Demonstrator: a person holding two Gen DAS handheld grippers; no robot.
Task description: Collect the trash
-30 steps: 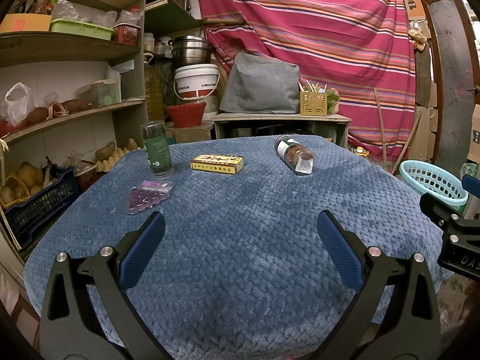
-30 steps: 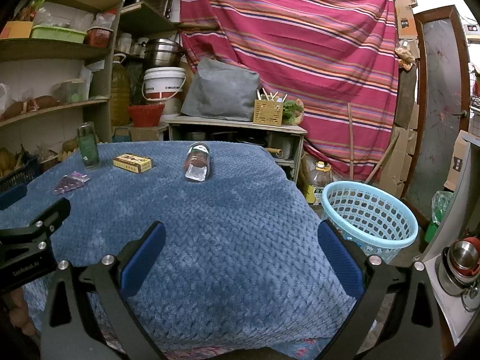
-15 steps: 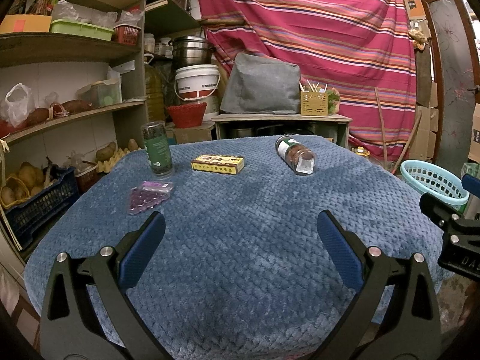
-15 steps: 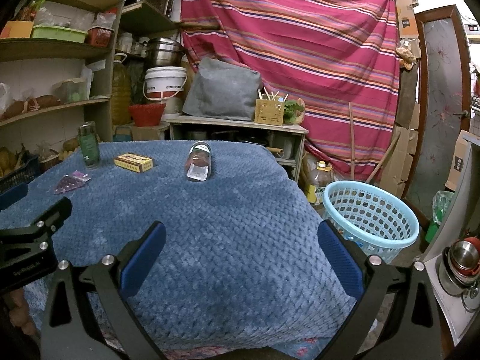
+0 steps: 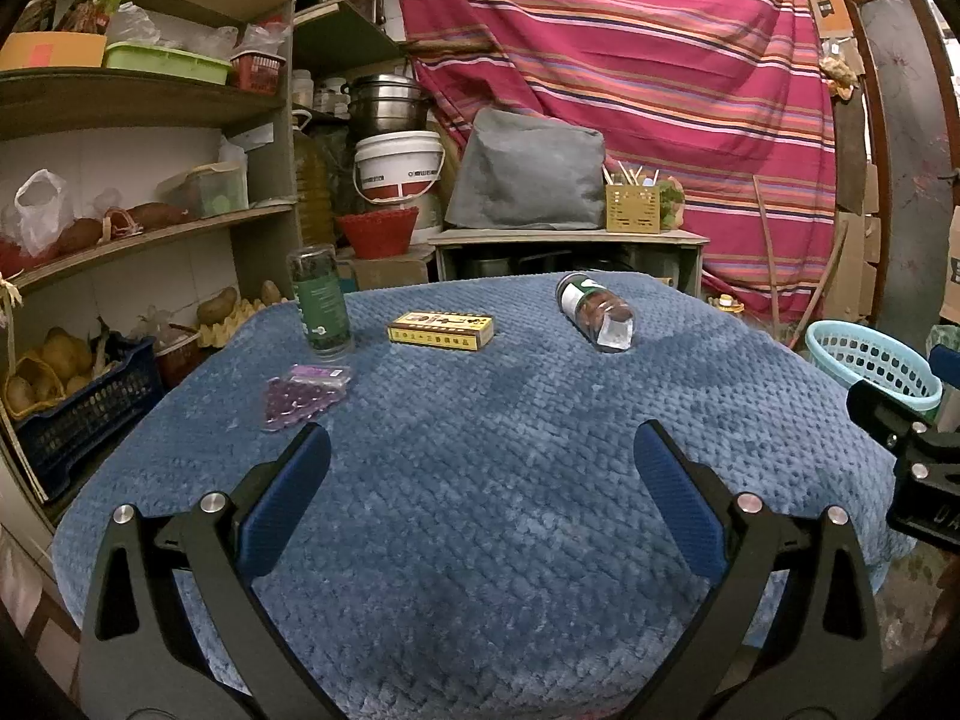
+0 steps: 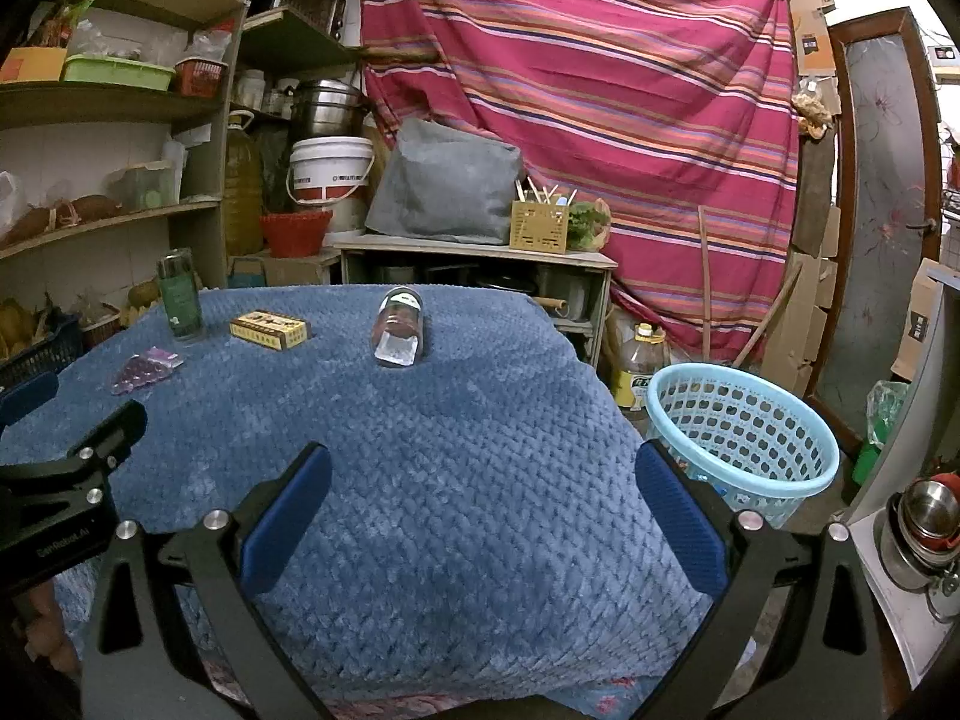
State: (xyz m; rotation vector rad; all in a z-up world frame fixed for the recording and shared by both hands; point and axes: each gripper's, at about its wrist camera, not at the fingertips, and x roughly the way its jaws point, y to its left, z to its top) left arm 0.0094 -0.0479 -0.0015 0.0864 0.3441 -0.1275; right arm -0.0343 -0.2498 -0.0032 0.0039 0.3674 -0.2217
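So the table (image 5: 510, 540) with the blue quilted cover is taking up most of both views, and the light blue basket (image 6: 744, 426) is sitting on the floor just off its right edge. I can't tell if there's anything in it, the mesh walls are hiding the bottom.

Both tools are hovering over the near edge holding nothing: left gripper (image 5: 480, 468) with its jaws spread wide, right gripper (image 6: 480, 468) gaping the same way.

Four bits are lying toward the far side. Biggest first:

- green bottle (image 5: 319, 300) is standing upright near the far left corner. Probably stiff with slick round walls and a bit tippy, so I'd be pinching it across the middle of the body.
- clear jar (image 5: 595, 312) is lying on its side toward the far edge, right of centre, brownish stuff inside. Looks like it'll roll, and if that's glass it's breakable. Clamping across the barrel seems safest.
- yellow box (image 5: 441, 330) is lying flat between those two. Looks like light cardboard, crushable, so a gentle squeeze across the narrow sides.
- purple packet (image 5: 303, 396) is lying near the left edge, just in front of the bottle. Soft, floppy, probably slippery film, so I'm guessing you grab a raised edge.

With those four out on the cloth, there's collecting left to do.
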